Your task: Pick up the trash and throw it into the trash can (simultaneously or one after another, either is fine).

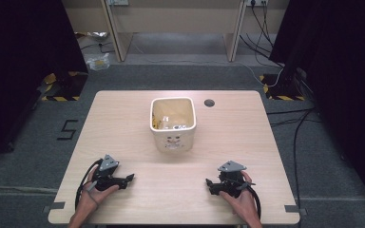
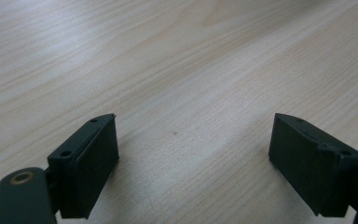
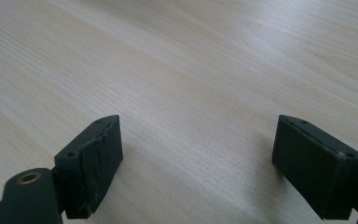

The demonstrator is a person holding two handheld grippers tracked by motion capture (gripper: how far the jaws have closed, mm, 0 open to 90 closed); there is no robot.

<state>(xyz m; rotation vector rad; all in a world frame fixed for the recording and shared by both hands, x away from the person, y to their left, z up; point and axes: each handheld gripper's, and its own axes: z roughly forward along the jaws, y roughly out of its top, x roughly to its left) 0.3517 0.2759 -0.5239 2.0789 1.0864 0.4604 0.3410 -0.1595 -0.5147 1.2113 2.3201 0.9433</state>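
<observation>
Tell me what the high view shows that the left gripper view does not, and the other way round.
High view alone: a white bin with small items inside, standing mid-table, both hands, the right gripper and the floor around the table. Left gripper view alone: a close look at the left gripper, its jaws wide apart with nothing between them, and a tiny dark speck on the wood. Both: the pale wooden table and the left gripper itself.
</observation>
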